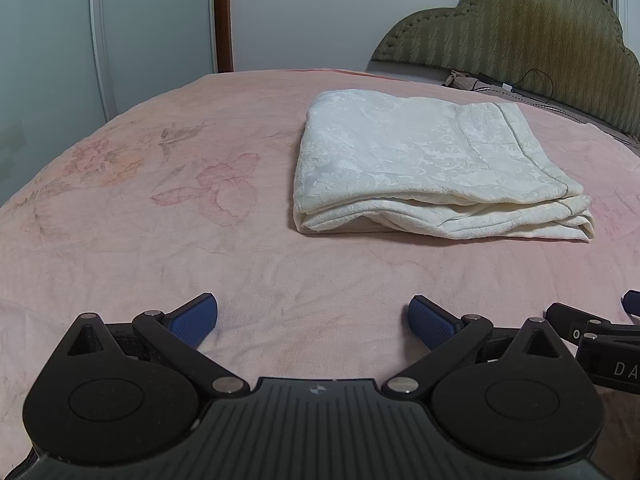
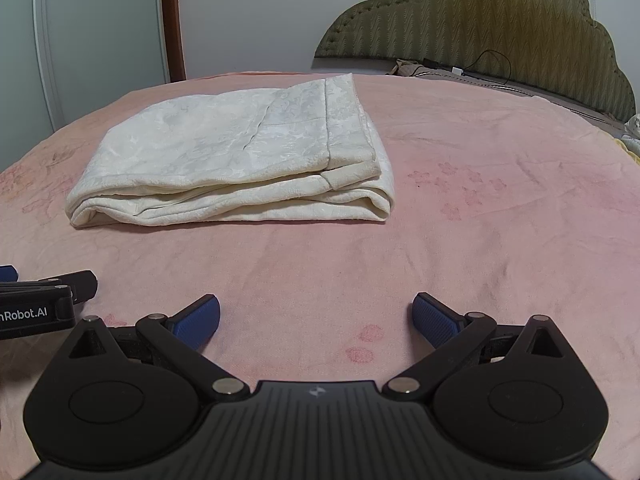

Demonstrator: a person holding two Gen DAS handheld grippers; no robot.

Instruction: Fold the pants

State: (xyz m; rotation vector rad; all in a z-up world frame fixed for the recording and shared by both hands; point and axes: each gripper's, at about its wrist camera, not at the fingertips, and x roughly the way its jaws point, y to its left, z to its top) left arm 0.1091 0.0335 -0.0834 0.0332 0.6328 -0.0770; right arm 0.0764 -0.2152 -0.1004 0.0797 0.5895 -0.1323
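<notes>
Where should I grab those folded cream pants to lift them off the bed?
Probably the near layered edge of the cream pants, both grippers coming from the front, one near each end. The stacked folds face the cameras there, and both the left gripper and right gripper are open.

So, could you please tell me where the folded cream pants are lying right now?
The cream pants lie folded on the pink bedspread, ahead-right in the left wrist view, ahead-left in the right, short of the green headboard.

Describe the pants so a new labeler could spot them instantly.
Start at the padded olive headboard, then come down onto the pink floral bedspread. The pants are the cream, damask-patterned bundle folded into a flat rectangle mid-bed, the only loose item on the pink cover.
</notes>
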